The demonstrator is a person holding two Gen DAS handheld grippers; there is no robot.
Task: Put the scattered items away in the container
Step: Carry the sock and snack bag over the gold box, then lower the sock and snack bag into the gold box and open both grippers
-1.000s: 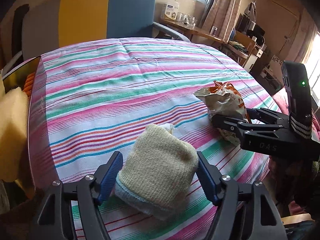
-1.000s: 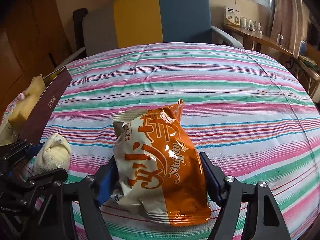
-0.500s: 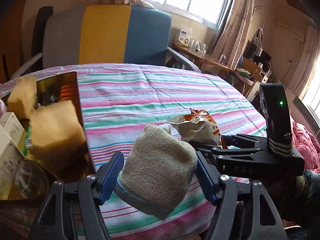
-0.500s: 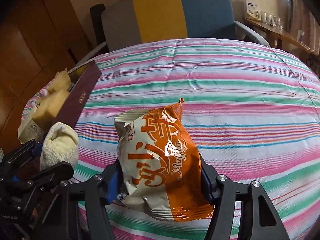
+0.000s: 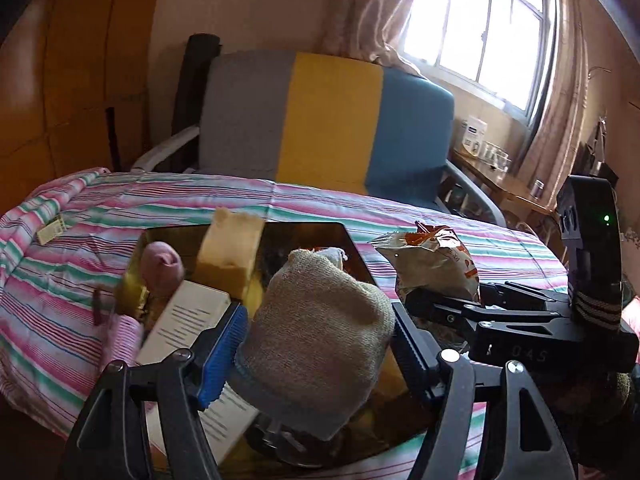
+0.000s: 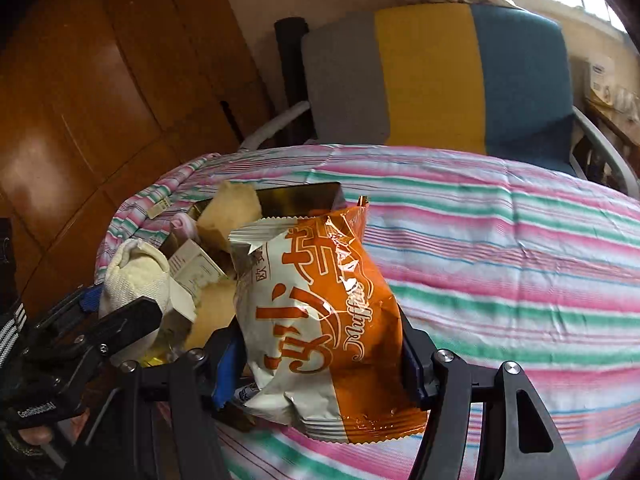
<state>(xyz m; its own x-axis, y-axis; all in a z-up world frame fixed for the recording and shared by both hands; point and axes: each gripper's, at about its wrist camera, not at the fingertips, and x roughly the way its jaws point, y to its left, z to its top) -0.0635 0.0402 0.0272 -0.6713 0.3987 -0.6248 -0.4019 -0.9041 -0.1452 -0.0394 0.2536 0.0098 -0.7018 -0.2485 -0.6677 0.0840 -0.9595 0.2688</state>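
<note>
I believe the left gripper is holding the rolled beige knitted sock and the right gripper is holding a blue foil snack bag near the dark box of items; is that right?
Not quite: the foil snack bag in the right gripper is orange and white, not blue, as the right wrist view shows. The rest stands: the left gripper holds the rolled beige knitted sock, near the dark box.

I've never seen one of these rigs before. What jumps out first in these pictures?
Two black clamp tools each carry something over a striped bedspread: the left gripper has a rolled beige sock in its jaws, the right gripper a bright orange snack bag. Just ahead sits a shiny gold box, already crowded with sponges and small cartons.
</note>
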